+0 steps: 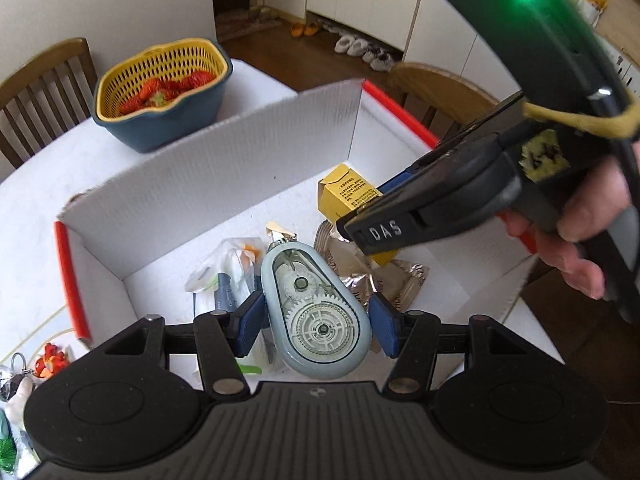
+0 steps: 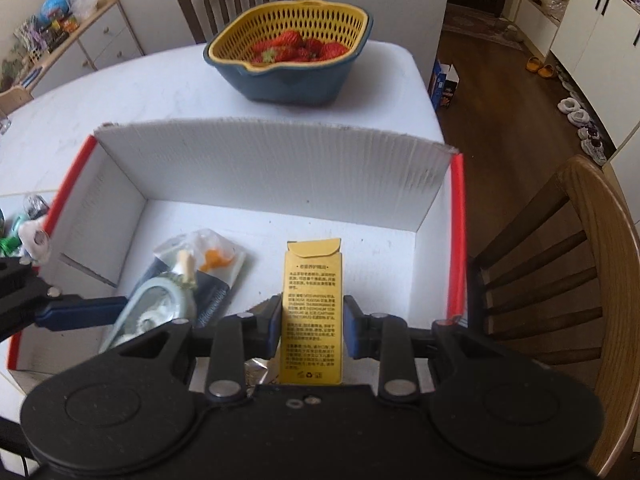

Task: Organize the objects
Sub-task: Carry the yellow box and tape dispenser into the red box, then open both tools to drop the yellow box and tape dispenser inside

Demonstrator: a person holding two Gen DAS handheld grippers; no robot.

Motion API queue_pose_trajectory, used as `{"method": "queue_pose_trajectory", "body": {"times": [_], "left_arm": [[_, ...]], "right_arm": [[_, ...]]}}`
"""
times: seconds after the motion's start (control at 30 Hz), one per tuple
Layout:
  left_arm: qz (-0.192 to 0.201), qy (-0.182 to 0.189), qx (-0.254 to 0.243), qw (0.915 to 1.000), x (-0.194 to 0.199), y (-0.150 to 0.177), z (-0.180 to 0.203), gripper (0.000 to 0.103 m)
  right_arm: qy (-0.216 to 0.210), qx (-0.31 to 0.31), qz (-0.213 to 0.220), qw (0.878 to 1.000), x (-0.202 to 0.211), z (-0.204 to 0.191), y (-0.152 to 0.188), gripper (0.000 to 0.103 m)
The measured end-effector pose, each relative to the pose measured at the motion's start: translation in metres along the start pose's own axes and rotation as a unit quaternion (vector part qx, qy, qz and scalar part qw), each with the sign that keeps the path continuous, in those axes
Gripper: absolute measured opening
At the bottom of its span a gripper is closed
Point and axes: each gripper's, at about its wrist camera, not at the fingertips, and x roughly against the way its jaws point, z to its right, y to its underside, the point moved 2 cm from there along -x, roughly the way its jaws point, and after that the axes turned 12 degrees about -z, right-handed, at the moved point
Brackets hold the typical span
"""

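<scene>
The right gripper [image 2: 311, 326] clamped a tall yellow printed carton [image 2: 312, 312] above the open white corrugated box with red edges [image 2: 456, 236], while the left gripper [image 2: 120, 312] beside it held a pale blue-grey correction-tape dispenser [image 2: 158, 304].

The yellow carton [image 2: 312, 312] hides the foil packets [image 2: 256, 370] beneath it, its small print unreadable. The tape dispenser [image 1: 316, 312] covers part of a clear pouch [image 1: 228, 268]. Trinkets [image 1: 24, 384] at the bench's corner are cropped and indistinct.
</scene>
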Motion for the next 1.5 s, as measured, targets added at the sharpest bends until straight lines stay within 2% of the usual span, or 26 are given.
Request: {"method": "queue_pose_trajectory", "body": {"times": [0.33, 0.7, 0.97, 1.07, 1.2, 1.33, 1.4, 1.5], "left_arm": [[-0.047, 0.017, 0.012, 0.9987, -0.029, -0.003, -0.007, 0.057], [-0.087, 0.019, 0.035, 0.9954, -0.052, 0.0, -0.017, 0.054], [-0.067, 0.026, 0.044, 0.9964, -0.041, 0.005, -0.018, 0.058], [-0.053, 0.023, 0.05, 0.9971, -0.033, 0.006, -0.019, 0.069], [-0.036, 0.025, 0.056, 0.9975, -0.021, 0.01, -0.019, 0.069], [-0.021, 0.018, 0.055, 0.9981, -0.008, 0.012, -0.02, 0.069], [-0.015, 0.018, 0.057, 0.9981, -0.002, 0.014, -0.02, 0.069], [-0.004, 0.014, 0.061, 0.998, 0.01, 0.018, -0.02, 0.069]], "right_arm": [[-0.009, 0.031, -0.026, 0.999, -0.018, -0.007, 0.014, 0.029], [-0.02, 0.011, -0.017, 1.0, -0.005, 0.001, 0.019, 0.033], [-0.029, 0.006, -0.012, 0.999, 0.007, 0.001, 0.027, 0.039], [-0.037, 0.001, -0.013, 0.999, 0.01, 0.001, 0.03, 0.044], [-0.039, 0.005, -0.005, 0.999, 0.018, -0.004, 0.035, 0.051], [-0.047, 0.007, 0.004, 0.999, 0.026, -0.006, 0.038, 0.054], [-0.05, 0.006, 0.009, 0.999, 0.031, -0.006, 0.039, 0.06], [-0.054, 0.007, 0.02, 0.998, 0.04, -0.008, 0.042, 0.064]]}}
